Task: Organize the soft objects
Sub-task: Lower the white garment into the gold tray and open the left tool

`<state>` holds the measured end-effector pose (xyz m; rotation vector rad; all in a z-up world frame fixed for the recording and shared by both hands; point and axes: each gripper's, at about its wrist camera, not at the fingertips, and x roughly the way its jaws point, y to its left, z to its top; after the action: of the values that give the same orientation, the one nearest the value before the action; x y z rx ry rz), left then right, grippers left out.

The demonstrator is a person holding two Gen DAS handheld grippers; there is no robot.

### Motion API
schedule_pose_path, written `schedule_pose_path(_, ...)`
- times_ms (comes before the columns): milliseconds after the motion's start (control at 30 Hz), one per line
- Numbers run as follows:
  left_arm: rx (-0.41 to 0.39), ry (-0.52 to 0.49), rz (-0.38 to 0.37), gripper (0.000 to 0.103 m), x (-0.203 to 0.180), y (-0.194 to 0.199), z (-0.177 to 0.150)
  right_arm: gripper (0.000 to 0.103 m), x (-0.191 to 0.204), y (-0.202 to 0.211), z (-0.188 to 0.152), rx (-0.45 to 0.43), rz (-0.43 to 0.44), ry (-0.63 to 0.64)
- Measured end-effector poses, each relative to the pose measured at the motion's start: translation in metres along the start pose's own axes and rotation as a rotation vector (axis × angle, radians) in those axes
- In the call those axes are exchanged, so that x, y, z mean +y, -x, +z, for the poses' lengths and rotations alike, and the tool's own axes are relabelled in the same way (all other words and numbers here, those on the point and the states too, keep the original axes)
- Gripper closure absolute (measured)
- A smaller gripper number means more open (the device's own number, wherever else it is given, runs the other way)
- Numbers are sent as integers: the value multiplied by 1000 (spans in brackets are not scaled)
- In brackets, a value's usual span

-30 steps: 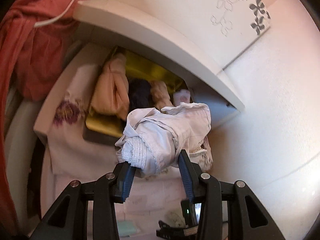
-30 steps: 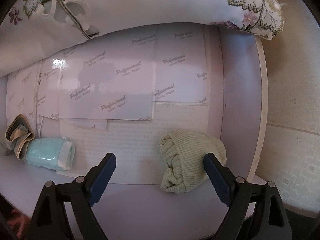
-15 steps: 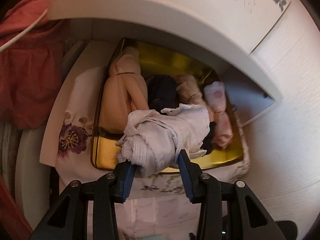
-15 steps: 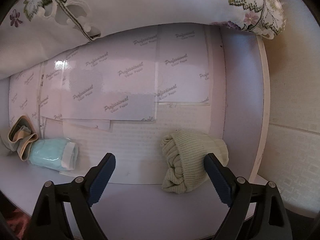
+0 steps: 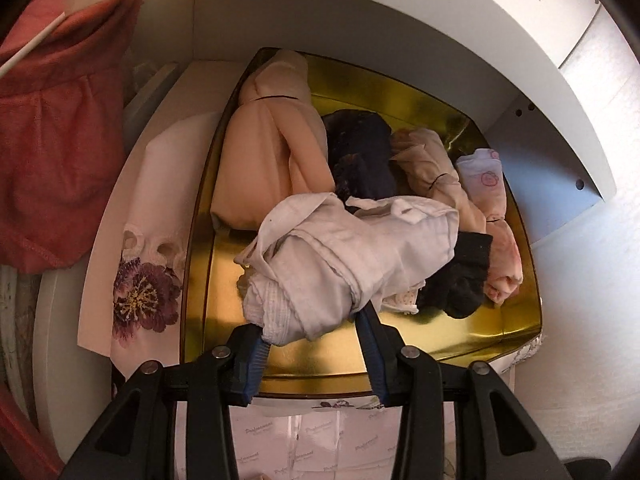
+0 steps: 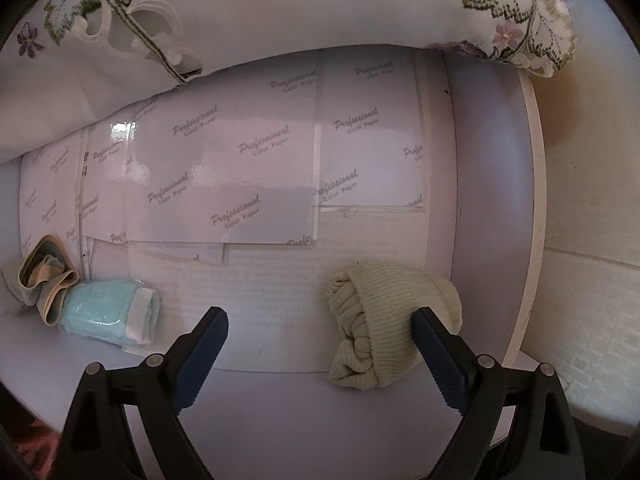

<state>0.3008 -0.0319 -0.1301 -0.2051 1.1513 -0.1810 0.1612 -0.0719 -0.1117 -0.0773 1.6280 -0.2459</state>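
1. Over the gold tray [image 5: 516,332], my left gripper [image 5: 316,330] was clamped on a rolled white cloth bundle [image 5: 352,256]; the blue pads pinched its near end, and the rest of the roll stuck out forward above the tray's front half; I could not tell whether it touched the tray floor.
2. Inside the tray lay other rolled pieces; a big peach roll [image 5: 268,148] along the left side, a dark navy one [image 5: 362,156] beside it, a beige roll [image 5: 434,168] further right, a white and pink printed roll [image 5: 490,204] against the right wall, and a black piece [image 5: 460,280] just beyond the bundle I held.
3. The tray sat on a white embroidered cloth [image 5: 140,280] with a purple flower, on a shelf in a white cabinet; red fabric [image 5: 52,140] hung at the far left.
4. On the lower shelf, my right gripper [image 6: 320,344] hung wide open with nothing between its pads; its right finger [image 6: 436,344] overlapped a folded pale green knit piece [image 6: 380,320] in view, though I could not tell if it touched.
5. That knit piece rested on sheets of printed paper [image 6: 240,160] lining the shelf; well apart at the left lay a light blue roll [image 6: 104,312], touching a beige and grey roll [image 6: 44,276].
6. The embroidered cloth's leafy edge [image 6: 280,12] draped across the top of that view.
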Motion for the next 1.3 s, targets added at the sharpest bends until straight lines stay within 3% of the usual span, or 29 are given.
schedule_pose_path(700, -46, -56, 22, 53, -3, 29, -20, 8, 9, -4, -2, -1, -20, 13)
schedule_pose_path(833, -47, -56, 7, 43, -3, 35, -22, 8, 10, -4, -4, -1, -21, 13)
schedule_pose_path(1300, -93, -12, 3, 42, 8, 61, -55, 8, 15, -6, -4, 1, -36, 25)
